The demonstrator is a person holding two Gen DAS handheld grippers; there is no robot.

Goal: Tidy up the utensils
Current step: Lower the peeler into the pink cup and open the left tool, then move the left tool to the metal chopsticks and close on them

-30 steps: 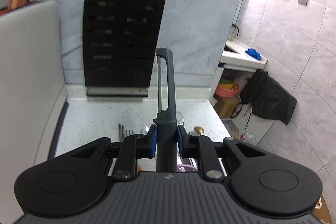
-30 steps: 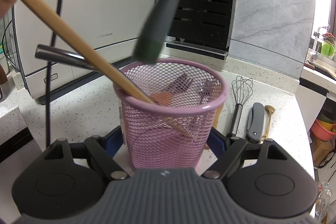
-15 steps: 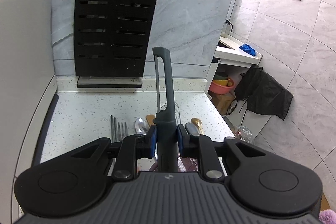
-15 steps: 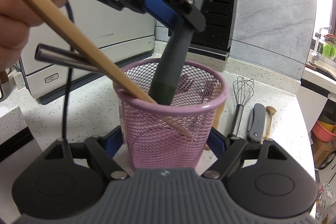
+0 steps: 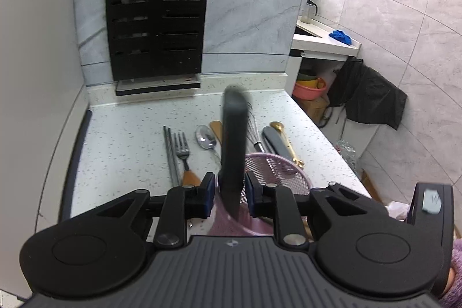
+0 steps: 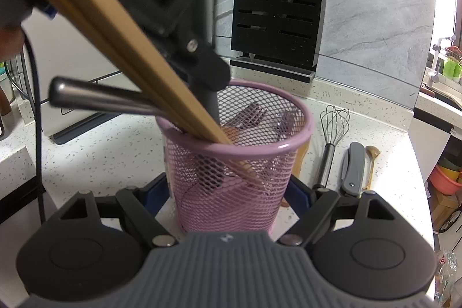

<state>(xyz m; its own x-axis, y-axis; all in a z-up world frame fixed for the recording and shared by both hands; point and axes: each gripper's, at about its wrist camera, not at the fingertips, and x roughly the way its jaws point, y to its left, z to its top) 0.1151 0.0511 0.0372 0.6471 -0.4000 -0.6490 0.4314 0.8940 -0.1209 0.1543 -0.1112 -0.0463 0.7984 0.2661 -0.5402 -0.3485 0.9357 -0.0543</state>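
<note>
Your left fingers [image 5: 210, 195] have just been opening, leaving gaps beside the peeler [image 5: 233, 152] that slides blurred into the pink mesh basket [image 6: 239, 172]. Your right fingers [image 6: 157, 192] clamp that basket on the worktop [image 5: 127, 152]. The peeler could wedge against the leaning chopsticks [image 6: 121, 48] (they cross the mouth) and tip out when you withdraw.

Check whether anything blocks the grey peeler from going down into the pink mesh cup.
Nothing visible blocks it. The peeler is already inside the pink mesh cup, beside the wooden chopsticks and a steel handle, with the left tool just opening.
</note>
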